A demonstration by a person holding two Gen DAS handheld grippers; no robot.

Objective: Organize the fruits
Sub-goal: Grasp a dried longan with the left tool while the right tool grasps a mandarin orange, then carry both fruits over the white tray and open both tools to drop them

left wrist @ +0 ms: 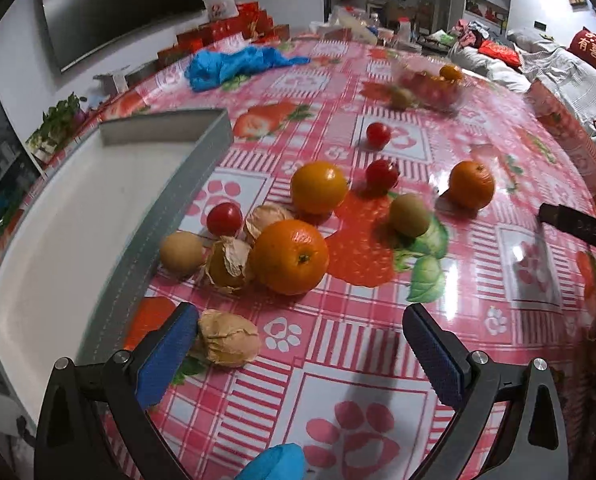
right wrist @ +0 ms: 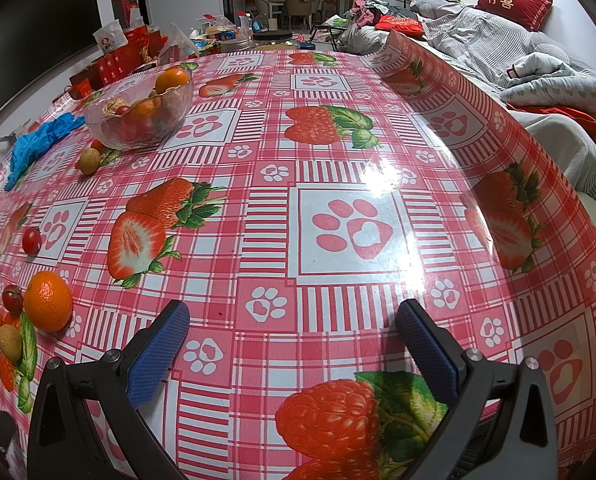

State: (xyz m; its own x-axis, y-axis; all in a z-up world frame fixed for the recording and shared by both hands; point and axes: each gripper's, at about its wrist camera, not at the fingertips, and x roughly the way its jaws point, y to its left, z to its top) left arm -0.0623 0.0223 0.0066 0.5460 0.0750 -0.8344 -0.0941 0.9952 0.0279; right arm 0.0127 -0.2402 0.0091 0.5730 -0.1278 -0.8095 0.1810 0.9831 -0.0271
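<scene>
While spread wide and gripping nothing, left tongs (left wrist: 300, 330) hover low over counter (left wrist: 378, 408), husked fruit (left wrist: 228, 342) just beside the 9 o'clock pad. Farther on, oranges (left wrist: 290, 256) and cherry tomatoes (left wrist: 224, 219) scattered beside white tray (left wrist: 78, 216) at 10 o'clock. Right tongs (right wrist: 294, 330) likewise agape; glass bowl (right wrist: 138, 114) of fruit far off at 11 o'clock.

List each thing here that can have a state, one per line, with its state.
Left gripper: open, holding nothing.
Right gripper: open, holding nothing.
Tray: no fruit in the part that shows.
Glass bowl: upright, partly filled with fruit.
Near husked fruit: husk on, beside the left finger.
Near orange: loose on the tablecloth.
Blue gloves: crumpled, lying unused.
</scene>
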